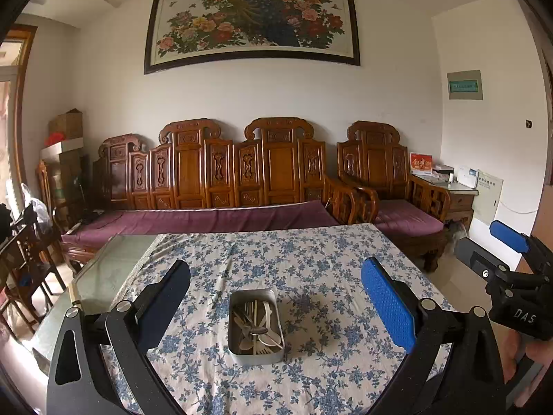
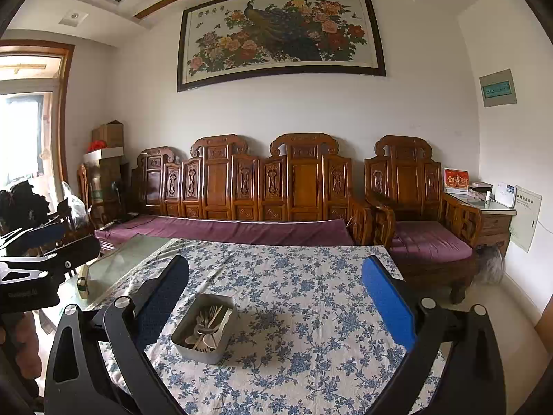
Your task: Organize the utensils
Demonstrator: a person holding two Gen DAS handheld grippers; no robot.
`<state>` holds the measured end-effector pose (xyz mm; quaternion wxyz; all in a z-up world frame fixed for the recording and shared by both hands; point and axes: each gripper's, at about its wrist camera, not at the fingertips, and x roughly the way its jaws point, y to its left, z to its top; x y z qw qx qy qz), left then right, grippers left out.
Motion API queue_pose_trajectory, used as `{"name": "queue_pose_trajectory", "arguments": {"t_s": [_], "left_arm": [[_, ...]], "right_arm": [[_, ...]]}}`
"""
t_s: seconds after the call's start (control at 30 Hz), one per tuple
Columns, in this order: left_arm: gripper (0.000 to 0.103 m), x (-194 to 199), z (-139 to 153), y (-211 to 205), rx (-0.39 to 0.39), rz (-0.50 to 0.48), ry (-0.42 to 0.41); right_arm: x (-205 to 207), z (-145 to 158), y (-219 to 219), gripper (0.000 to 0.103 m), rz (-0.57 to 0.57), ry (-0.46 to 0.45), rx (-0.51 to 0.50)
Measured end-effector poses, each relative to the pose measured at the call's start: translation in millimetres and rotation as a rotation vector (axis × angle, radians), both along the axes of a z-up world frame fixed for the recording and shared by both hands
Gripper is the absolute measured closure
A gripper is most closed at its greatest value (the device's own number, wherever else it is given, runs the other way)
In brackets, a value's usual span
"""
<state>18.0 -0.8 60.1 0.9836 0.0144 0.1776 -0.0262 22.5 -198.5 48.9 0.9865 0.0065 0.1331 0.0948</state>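
A grey metal tin (image 1: pixel 233 337) stands on the blue-flowered tablecloth (image 1: pixel 311 276) and holds several utensils (image 1: pixel 255 328): forks, spoons and chopsticks, piled together. My left gripper (image 1: pixel 276 297) is open and empty, held above and in front of the tin. In the right wrist view the tin (image 2: pixel 193 347) with its utensils (image 2: pixel 207 328) sits low and left of centre. My right gripper (image 2: pixel 276 297) is open and empty, to the right of the tin. The right gripper shows at the left view's right edge (image 1: pixel 490 245), the left gripper at the right view's left edge (image 2: pixel 58 242).
The tablecloth covers most of a glass-topped table (image 1: pixel 110 266); a small object (image 2: pixel 83 282) sits on the bare glass at left. A carved wooden sofa (image 1: pixel 221 180) with purple cushions stands behind the table, an armchair (image 1: pixel 387 186) at right, chairs at left.
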Motion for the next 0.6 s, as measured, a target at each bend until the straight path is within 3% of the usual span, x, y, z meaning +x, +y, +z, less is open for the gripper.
{"name": "queue_pose_trajectory", "arguments": {"t_s": [0.6], "left_arm": [[0.007, -2.7, -1.8, 0.6, 0.003, -0.011, -0.006]], "right_arm": [[0.2, -0.6, 0.9, 0.002, -0.002, -0.002, 0.0]]}}
